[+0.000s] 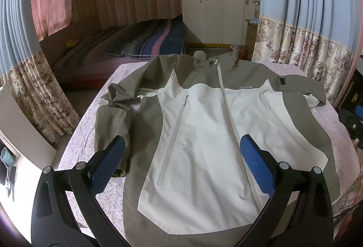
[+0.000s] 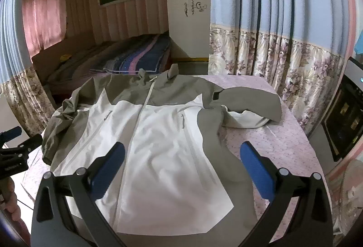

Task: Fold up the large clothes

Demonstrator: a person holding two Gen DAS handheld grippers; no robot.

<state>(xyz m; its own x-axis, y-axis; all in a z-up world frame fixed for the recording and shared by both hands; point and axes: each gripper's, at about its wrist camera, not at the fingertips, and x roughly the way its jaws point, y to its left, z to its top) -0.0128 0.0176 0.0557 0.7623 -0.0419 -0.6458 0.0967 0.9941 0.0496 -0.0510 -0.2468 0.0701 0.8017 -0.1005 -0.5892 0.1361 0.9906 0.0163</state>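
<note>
The left gripper [image 1: 182, 157], a black two-armed linkage ending in blue textured pads [image 1: 256, 169], is tipped downward with its jaws spread wide and nothing between them; both pads hang above the white and olive zip-front jacket [image 1: 204, 133] without touching it. The right gripper [image 2: 182, 159], of the same black and blue build, is likewise angled down, jaws fully apart and empty, above the jacket's near hem. In the right wrist view the left gripper shows again left of the jacket, with the person's fingers [image 2: 10, 199] on its handle.
</note>
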